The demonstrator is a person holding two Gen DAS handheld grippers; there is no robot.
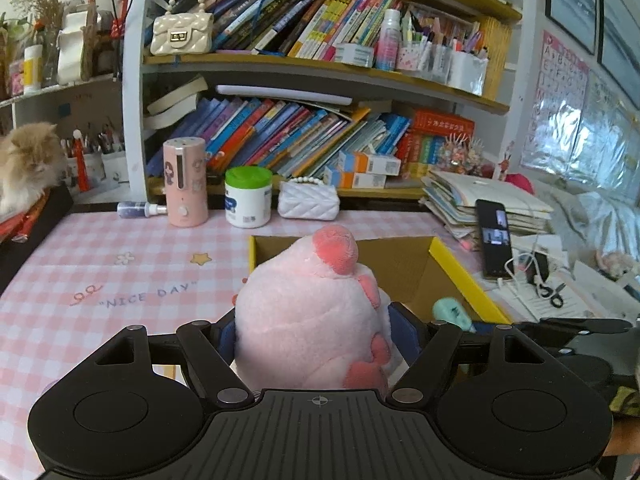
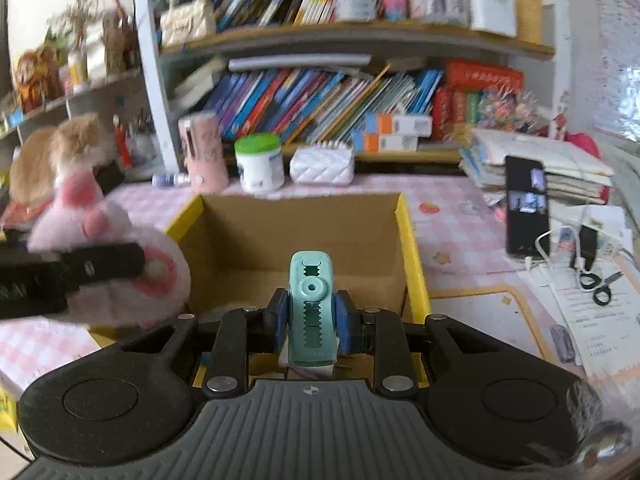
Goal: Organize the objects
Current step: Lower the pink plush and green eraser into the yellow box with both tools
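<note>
we hold the left tongs (image 1: 316,344) clamped on a pink plush toy (image 1: 308,312), its soft body bulging up between the blue pads and its darker pink snout pointing away from us. in the left wrist view the toy sits just at the near left corner of the cardboard box (image 1: 404,264), which has yellow rims and stands open on the pink checked worktop (image 1: 100,280). in the right wrist view the same plush toy (image 2: 112,240) shows blurred at the left, beside the box's left wall and raised off the worktop, with the left tongs' black finger (image 2: 104,264) lying across it.

our right tongs (image 2: 311,320) are narrowed around a mint green correction tape (image 2: 310,308), pinched upright between the blue pads, above the near edge of the box (image 2: 304,232). the same correction tape (image 1: 454,312) peeks into the left wrist view at the right, over the box's near right corner.

behind the box, along the back of the worktop, we see a pink cylinder (image 1: 185,182), a white tub with a green lid (image 1: 248,196) and a white quilted purse (image 1: 308,200). a phone (image 1: 494,238) leans on a stack of papers at the right, with scissors (image 1: 552,294) near it. a fluffy cat (image 1: 28,164) sits at the far left.
</note>
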